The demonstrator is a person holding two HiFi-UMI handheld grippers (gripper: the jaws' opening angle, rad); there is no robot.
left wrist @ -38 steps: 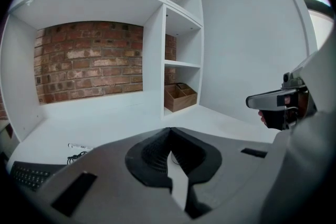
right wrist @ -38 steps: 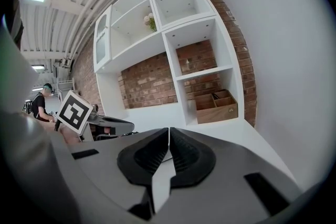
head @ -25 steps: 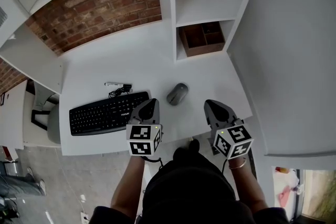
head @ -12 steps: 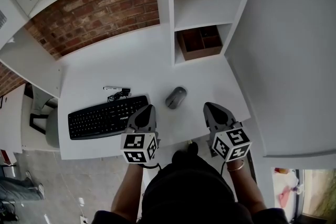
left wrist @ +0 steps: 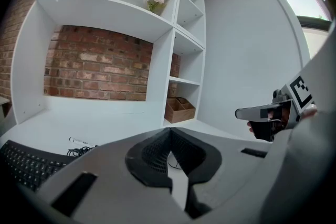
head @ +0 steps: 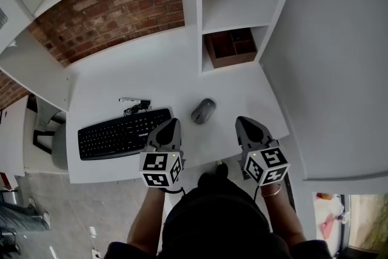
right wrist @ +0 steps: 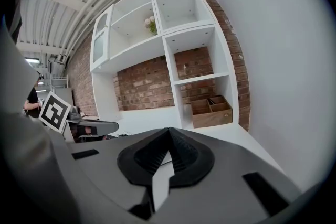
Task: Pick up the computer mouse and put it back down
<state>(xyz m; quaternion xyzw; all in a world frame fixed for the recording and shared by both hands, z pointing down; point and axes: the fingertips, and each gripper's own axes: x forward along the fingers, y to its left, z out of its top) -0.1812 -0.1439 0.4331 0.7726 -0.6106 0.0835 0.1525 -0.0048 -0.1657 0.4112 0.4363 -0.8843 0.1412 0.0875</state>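
Slid the left gripper [head: 172, 124] back a hair toward the near edge of the desk [head: 121, 73] since a second ago. Kept the right gripper [head: 243, 121] parked in the same spot, and haven't touched the mouse [head: 204, 111].

Got both grippers closed on nothing, jaws pressed together, held over the front of the desk and aimed at the back wall. Left the mouse lying flat on the desk, between the two tips and a bit ahead of them, clear of both. Got the keyboard [head: 118, 133] just left of the left gripper, right end up against its side in the head view, with a marker [head: 130, 99] and a coil of cable [head: 138, 108] right behind it. Also spotted a wooden box [head: 232, 47] in the bottom shelf cubby, well behind the mouse.
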